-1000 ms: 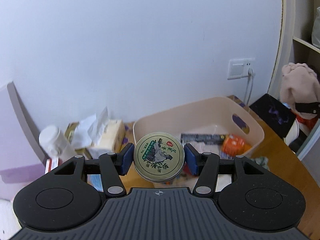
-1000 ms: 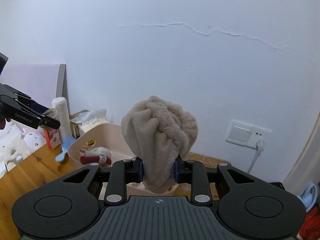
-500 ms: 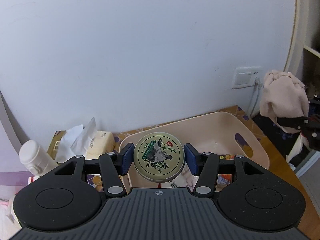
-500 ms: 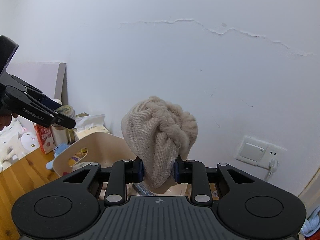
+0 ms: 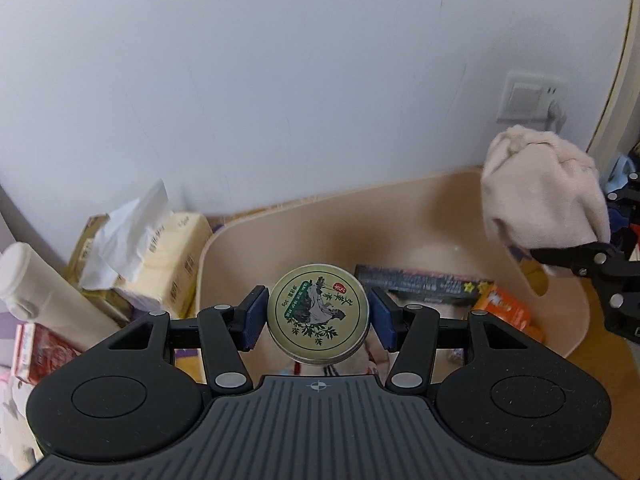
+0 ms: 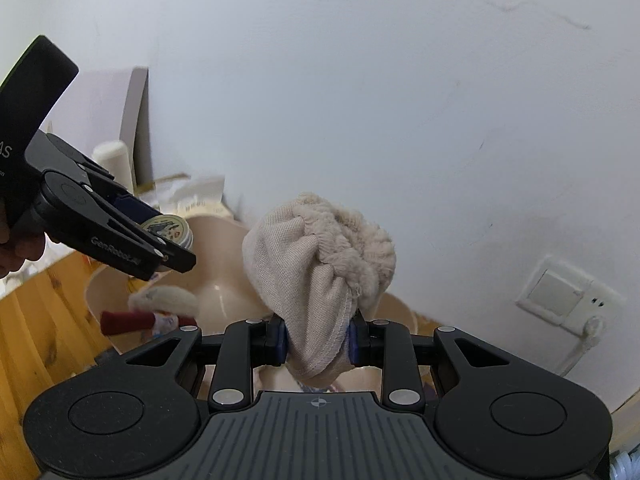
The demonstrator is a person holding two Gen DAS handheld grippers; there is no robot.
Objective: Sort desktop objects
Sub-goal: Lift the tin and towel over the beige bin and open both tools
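Note:
My left gripper (image 5: 317,319) is shut on a round green-and-gold tin (image 5: 317,312) and holds it above the near side of a beige plastic bin (image 5: 320,216). The tin also shows in the right wrist view (image 6: 170,229), at the left. My right gripper (image 6: 316,340) is shut on a bundled beige fleece cloth (image 6: 320,256) over the same bin (image 6: 224,292). The cloth shows at the right of the left wrist view (image 5: 540,196). The bin holds a dark flat box (image 5: 420,280), an orange packet (image 5: 506,308) and a red-handled brush (image 6: 132,320).
A tissue pack (image 5: 160,256) and a white bottle (image 5: 36,296) stand left of the bin against the white wall. A wall socket (image 5: 532,98) with a plug is at the right. The wooden desk (image 6: 36,320) runs along the left.
Both grippers have moved in toward the bin with their loads; the cloth is now close on the right of the tin and the bin fills more of both views.

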